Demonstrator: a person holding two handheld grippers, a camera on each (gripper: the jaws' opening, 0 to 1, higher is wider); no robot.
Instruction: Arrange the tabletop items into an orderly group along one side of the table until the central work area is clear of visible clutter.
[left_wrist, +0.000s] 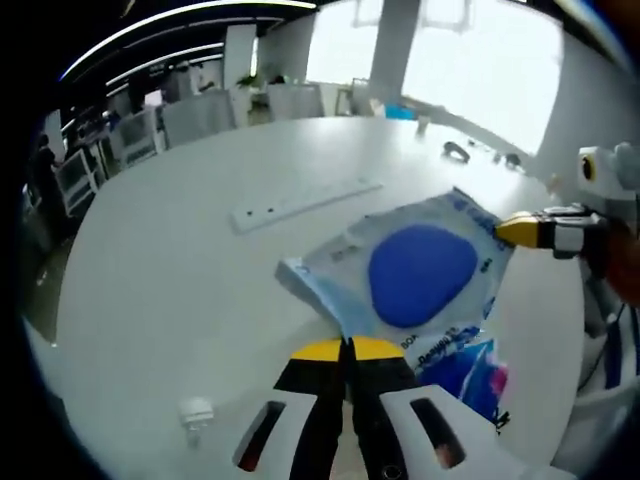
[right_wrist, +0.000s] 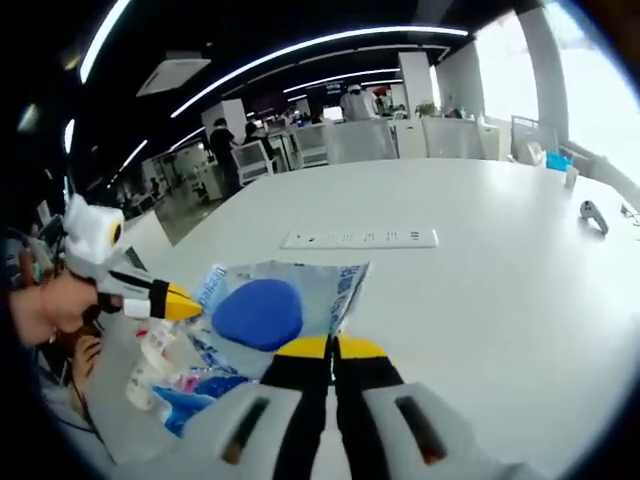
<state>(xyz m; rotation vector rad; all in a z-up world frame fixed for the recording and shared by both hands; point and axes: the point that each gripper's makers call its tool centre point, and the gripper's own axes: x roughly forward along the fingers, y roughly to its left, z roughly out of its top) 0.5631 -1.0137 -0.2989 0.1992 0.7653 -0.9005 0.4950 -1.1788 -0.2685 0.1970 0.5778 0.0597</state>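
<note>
Open-plan office space, with desks, chairs and bright windows, lies behind a broad white table (left_wrist: 170, 250).

Nearest in the left gripper view, the left gripper (left_wrist: 347, 347) has its yellow-tipped jaws pressed together, and they appear to pinch the near edge of a clear plastic pouch with a blue oval print (left_wrist: 400, 275), which lies flat close to the table's near edge. Just beside the pouch, toward the same edge, lies a smaller blue and pink packet (left_wrist: 470, 368). A small white object (left_wrist: 196, 411) sits alone on the near left of the table; I cannot tell what it is.

In the right gripper view, the right gripper (right_wrist: 331, 347) likewise has its jaws closed at the pouch's opposite edge (right_wrist: 275, 305), so the two grippers seem to hold it from facing sides, probably to drag or lift it flat without crumpling.

Farther out, toward the table's middle, a long white power strip (right_wrist: 360, 238) lies well apart from the pouch. Farthest, near the far edge, rests a small dark object (right_wrist: 593, 212). Both are yet to be gathered.
</note>
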